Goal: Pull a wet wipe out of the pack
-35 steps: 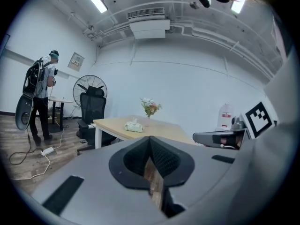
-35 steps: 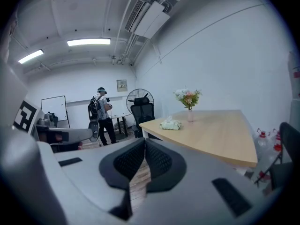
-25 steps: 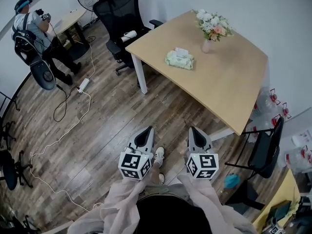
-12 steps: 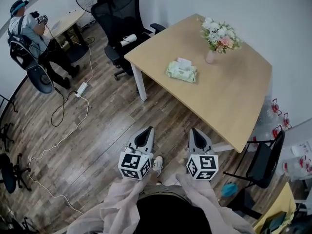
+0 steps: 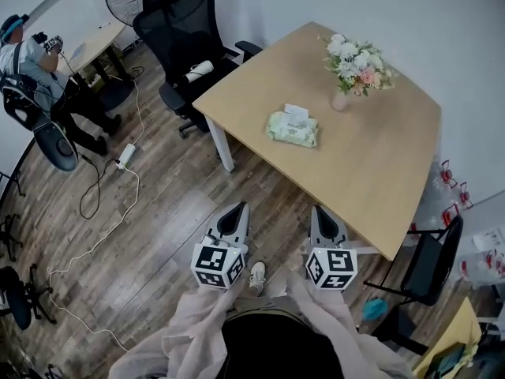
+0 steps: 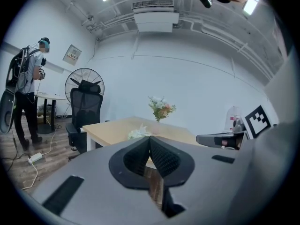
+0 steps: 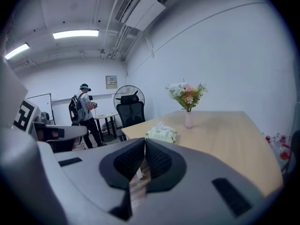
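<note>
A pale green wet wipe pack lies on the wooden table, with a white wipe sticking up from its top. The pack also shows in the left gripper view and the right gripper view, far ahead of the jaws. My left gripper and right gripper hover side by side over the floor, short of the table's near edge. Both are shut with nothing between the pads.
A vase of flowers stands behind the pack. A black office chair sits at the table's left end, another dark chair at the right. Cables and a power strip lie on the floor. A person stands far left.
The table and pack have drawn nearer in the head view as I walk towards them. Both grippers stay shut and side by side.
</note>
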Demonstrator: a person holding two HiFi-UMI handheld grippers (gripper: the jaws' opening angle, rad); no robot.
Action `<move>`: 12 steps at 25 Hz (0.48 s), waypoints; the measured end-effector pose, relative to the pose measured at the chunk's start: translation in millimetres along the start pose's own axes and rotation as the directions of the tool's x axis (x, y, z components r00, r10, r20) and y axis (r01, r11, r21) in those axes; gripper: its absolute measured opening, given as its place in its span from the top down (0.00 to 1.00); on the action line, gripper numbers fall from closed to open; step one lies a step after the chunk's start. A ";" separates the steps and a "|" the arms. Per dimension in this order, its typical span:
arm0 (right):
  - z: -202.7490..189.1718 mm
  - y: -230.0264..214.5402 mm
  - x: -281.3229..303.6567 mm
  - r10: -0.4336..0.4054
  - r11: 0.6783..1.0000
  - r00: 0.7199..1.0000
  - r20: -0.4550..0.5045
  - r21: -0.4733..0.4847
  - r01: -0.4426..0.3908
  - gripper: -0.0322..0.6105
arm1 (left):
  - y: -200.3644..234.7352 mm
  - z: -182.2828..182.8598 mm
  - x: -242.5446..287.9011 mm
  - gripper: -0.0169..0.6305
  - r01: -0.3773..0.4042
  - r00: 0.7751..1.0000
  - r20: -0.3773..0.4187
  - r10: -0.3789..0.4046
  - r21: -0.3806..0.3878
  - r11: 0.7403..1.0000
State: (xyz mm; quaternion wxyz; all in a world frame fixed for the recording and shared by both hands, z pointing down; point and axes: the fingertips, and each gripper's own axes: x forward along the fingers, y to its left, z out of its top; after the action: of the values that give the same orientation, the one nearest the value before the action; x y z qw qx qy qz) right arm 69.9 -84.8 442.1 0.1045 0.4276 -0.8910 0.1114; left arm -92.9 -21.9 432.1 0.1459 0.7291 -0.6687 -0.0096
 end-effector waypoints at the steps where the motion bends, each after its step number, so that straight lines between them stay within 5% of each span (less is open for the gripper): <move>1: 1.4 -0.8 3.9 -0.006 1.000 1.000 0.002 0.002 0.006 0.93 | 2.4 1.6 4.7 0.95 0.006 1.000 0.001 -0.006 0.001 1.000; 12: 4.7 -0.1 25.5 -0.028 1.000 1.000 -0.009 0.008 0.028 0.93 | 14.8 5.8 25.4 0.95 0.042 0.999 -0.004 -0.042 -0.004 0.999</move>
State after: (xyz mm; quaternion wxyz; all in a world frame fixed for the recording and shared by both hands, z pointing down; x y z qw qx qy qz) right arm 54.0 -105.0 444.8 0.1084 0.4398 -0.8840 0.1154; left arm -105.8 -48.8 434.5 0.1482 0.7427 -0.6529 -0.0124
